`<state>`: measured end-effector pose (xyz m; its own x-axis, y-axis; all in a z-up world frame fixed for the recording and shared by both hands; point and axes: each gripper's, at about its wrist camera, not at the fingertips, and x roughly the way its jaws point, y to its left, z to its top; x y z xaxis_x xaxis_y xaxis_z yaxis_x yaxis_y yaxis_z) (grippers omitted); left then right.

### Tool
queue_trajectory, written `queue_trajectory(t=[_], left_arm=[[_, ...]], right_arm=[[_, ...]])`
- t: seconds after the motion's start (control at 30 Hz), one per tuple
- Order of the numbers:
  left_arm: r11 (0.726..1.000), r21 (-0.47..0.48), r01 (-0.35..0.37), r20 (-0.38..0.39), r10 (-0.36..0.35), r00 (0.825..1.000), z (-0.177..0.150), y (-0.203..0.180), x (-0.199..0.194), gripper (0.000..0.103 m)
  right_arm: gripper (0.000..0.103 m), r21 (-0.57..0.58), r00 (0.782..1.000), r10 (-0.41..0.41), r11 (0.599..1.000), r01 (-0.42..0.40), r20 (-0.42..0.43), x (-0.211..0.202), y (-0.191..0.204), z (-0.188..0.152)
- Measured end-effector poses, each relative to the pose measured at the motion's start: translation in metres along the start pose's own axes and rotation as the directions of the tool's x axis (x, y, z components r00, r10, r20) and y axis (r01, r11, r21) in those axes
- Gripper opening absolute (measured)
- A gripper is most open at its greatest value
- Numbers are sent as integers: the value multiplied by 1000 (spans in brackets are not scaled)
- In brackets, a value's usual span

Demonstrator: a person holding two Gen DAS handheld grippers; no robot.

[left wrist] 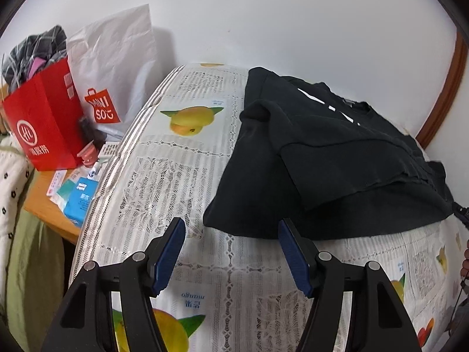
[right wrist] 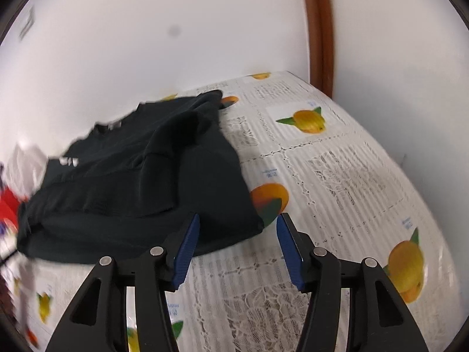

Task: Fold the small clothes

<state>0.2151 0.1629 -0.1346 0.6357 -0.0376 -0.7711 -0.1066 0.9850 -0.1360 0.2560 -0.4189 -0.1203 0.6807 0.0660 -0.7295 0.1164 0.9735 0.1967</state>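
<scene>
A black T-shirt (left wrist: pixel 331 164) with white print lies on the table, its sleeves and one side folded over its body. It also shows in the right wrist view (right wrist: pixel 140 182). My left gripper (left wrist: pixel 231 228) is open and empty, just in front of the shirt's near left hem corner. My right gripper (right wrist: pixel 237 224) is open and empty, just in front of the shirt's near right hem corner. Neither touches the cloth.
The table carries a white lace cloth (left wrist: pixel 164 182) printed with yellow fruit. To its left stand a red paper bag (left wrist: pixel 44 123) of clothes, a white Miniso bag (left wrist: pixel 117 67) and small boxes (left wrist: pixel 79 199). A white wall and a brown frame (right wrist: pixel 319 35) are behind.
</scene>
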Motion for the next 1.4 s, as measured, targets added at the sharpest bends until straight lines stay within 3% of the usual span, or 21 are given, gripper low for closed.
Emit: queue_trajectory(t=[0.17, 0.3, 0.37, 0.43, 0.53, 1.4], left_arm=[[1000, -2, 21, -18, -21, 1000, 12, -5, 18, 62], [1000, -8, 6, -23, -6, 1000, 15, -10, 29, 41], [1000, -15, 18, -21, -18, 1000, 14, -10, 29, 27], [1000, 6, 21, -12, -21, 1000, 12, -13, 26, 15], [999, 49, 2, 1, -2, 1000, 6, -20, 16, 14], [999, 51, -13, -33, 14, 999, -99, -22, -78, 14]], right_arm=[[54, 66, 999, 42, 997, -40, -31, 23, 0, 12], [52, 59, 998, 31, 998, -28, -48, 41, 9, 15], [32, 56, 998, 40, 998, -38, -45, 46, 13, 16], [21, 29, 999, 30, 999, -29, -40, 44, 18, 16], [17, 4, 1000, 13, 1000, -13, -13, 36, 22, 13], [17, -65, 996, -85, 994, 84, -16, -67, -5, -80]])
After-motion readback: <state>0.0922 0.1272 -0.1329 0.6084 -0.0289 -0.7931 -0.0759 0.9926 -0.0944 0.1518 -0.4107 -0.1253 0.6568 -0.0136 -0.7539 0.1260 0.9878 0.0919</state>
